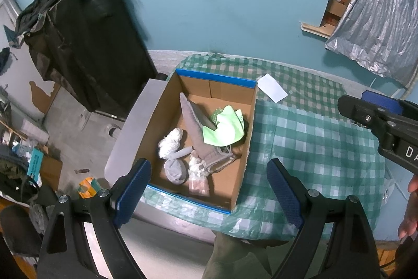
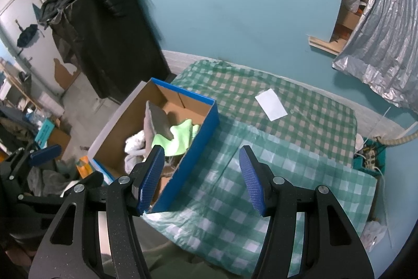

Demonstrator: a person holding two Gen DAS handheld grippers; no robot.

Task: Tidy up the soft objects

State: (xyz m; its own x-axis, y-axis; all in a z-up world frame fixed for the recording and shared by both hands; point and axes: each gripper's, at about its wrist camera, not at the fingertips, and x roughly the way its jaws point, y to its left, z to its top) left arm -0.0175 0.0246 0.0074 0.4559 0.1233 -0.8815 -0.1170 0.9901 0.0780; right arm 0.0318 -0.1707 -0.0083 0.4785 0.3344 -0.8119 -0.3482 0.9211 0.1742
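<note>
From my remote seat: my left hand-held gripper [image 1: 209,190] hangs spread and empty above the open blue-edged cardboard box [image 1: 247,127] on the green-and-white checked tabletop [image 1: 326,148]. Inside the box lie a white balled cloth [image 1: 171,141], a long grey sock [image 1: 194,127] and a pale green cloth [image 1: 226,128]. A white paper slip [image 1: 272,88] rests just beyond the box. My right hand-held gripper [image 2: 202,174], also spread with nothing between its blue pads, hovers over the box's near corner.
</note>
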